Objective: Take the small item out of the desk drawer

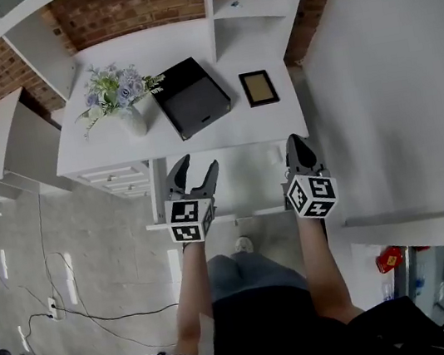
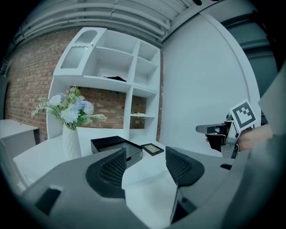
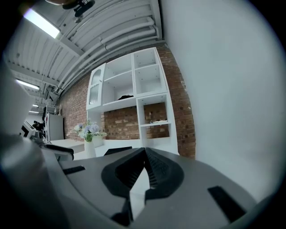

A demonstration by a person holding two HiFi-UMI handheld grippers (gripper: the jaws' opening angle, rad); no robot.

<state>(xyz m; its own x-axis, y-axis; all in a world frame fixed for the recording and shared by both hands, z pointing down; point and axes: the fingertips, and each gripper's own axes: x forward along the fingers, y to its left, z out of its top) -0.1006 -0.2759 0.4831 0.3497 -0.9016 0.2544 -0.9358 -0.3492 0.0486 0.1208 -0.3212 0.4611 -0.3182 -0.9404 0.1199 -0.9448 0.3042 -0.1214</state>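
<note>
- White worktop (image 1: 272, 122) ahead; I judge the task barely begun: the small item is unseen, presumably in the stacked white drawers (image 1: 113, 180) under its left edge.
- My left hand-held gripper (image 1: 198, 168) is spread, empty; my right hand-held gripper (image 1: 299, 144) is pressed together. Next: reach a drawer front.
- Only the head view shows those drawers.

White desk (image 1: 279, 116), flower vase (image 1: 131, 120), black box (image 1: 192, 97), frame (image 1: 258, 88)

Grey left gripper (image 1: 200, 165), black-white marker cube (image 1: 189, 220)
</note>
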